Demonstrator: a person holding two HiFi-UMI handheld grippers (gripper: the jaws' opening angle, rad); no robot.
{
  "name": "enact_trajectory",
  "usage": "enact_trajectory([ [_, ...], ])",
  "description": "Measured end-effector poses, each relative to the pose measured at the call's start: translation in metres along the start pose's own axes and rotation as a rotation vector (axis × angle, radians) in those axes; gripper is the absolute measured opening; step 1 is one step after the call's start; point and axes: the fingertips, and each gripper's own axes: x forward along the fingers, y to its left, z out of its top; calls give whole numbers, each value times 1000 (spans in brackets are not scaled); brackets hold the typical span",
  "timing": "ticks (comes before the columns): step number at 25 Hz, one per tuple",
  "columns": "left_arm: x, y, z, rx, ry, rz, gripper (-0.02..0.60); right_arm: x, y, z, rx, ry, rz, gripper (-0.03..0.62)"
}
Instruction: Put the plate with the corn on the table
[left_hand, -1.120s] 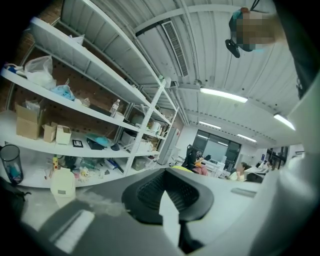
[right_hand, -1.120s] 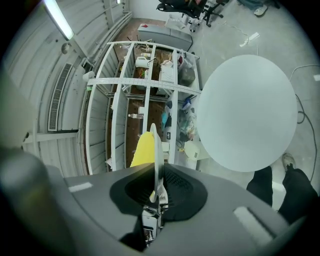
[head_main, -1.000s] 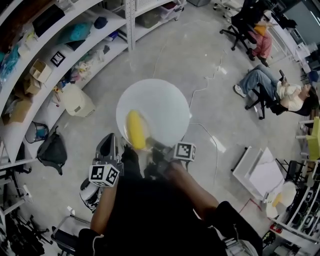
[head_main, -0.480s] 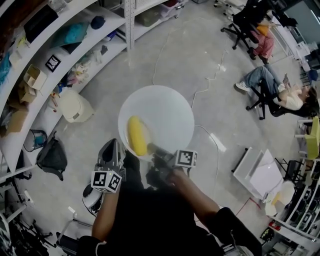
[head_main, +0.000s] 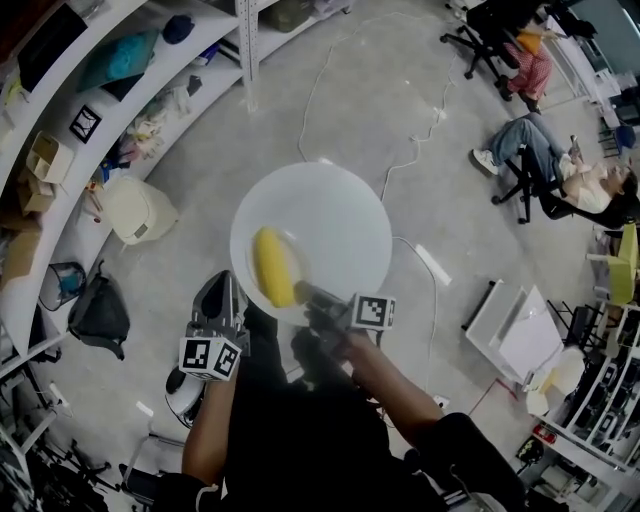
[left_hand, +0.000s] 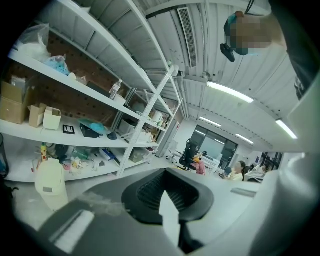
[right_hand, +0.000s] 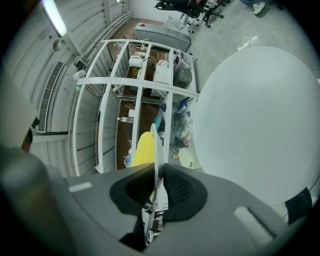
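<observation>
A round white plate (head_main: 330, 230) hangs over the grey floor with a yellow corn cob (head_main: 272, 268) lying on its near left part. My right gripper (head_main: 305, 295) is shut on the plate's near rim. In the right gripper view the rim runs edge-on between the pads (right_hand: 172, 187), the corn (right_hand: 144, 147) shows just beyond them, and the plate (right_hand: 260, 125) fills the right side. My left gripper (head_main: 222, 290) hovers beside the plate's lower left edge, apart from it. Its jaws (left_hand: 169, 210) stand together, with only a thin pale sliver between the pads.
White shelving (head_main: 120, 90) with boxes and clutter curves along the left. Below it stand a beige bin (head_main: 135, 210) and a black backpack (head_main: 98, 310). A white cable (head_main: 410, 160) trails across the floor. A seated person (head_main: 560, 175) and flat white boards (head_main: 520, 335) are at the right.
The plate with the corn has come a little nearer and lower in the head view, still held by my right gripper. The shelves have slid up and left. The left gripper stays beside the plate.
</observation>
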Motion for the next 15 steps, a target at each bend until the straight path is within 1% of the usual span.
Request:
enact_trajectory([
  [5,14,9,-12,-18,20,-4,4,13,-15,5,25,-3,15,48],
  [12,30,28,-32,-23,28,2,5,33,-49,4,46,7,-6,48],
  [15,36,39,-40,-31,28,5,5,46,-64,3,53,9,1,48],
])
